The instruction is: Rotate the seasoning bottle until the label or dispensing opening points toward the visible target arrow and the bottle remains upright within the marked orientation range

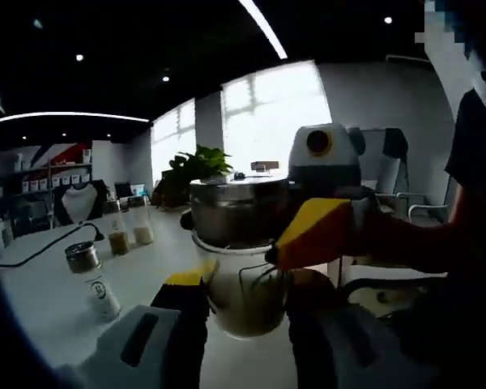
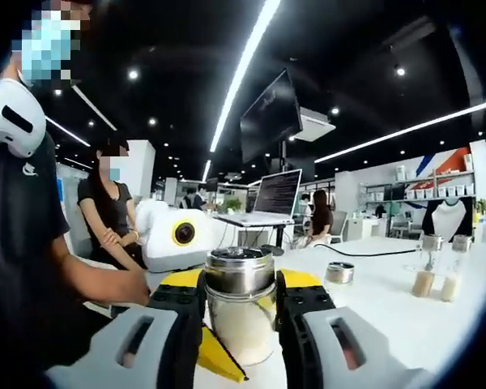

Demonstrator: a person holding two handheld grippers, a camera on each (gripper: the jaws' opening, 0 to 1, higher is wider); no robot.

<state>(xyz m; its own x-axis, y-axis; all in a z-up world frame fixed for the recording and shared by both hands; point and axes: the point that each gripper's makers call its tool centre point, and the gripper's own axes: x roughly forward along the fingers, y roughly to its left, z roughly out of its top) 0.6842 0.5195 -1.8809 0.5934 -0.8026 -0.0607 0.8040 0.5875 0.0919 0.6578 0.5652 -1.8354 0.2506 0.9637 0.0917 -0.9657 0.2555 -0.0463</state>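
Right gripper view showed the seasoning bottle [image 2: 240,312] standing upright on the white tabletop [image 2: 389,300], its long axis vertical, with the metal cap [image 2: 239,271] on top and pale contents in the glass below. The right tool [image 2: 240,312] was clenched on it, one black, yellow-tipped jaw pressed against each side of the bottle just under the cap. No label or dispensing opening could be made out on the side facing that camera, so which way the bottle pointed could not be told. Beyond it, the left tool [image 2: 182,235] came in from the left in a person's hand [image 2: 121,285], and two small shakers [image 2: 437,271] stood far off to the right, with an open laptop [image 2: 267,198] behind. Left gripper view looked at the same bottle [image 1: 243,259] from the other side, again upright, with the right tool's yellow jaw [image 1: 312,231] against its right flank. The left tool [image 1: 245,312] had its own jaws on either side of the bottle's lower body; they seemed to be touching the glass, though the dim, blurred picture left it unclear whether they gripped it. That view also showed a small white bottle with a metal cap [image 1: 93,279] to the left, the two shakers [image 1: 130,227] behind it, and a potted plant [image 1: 190,170] by the window.
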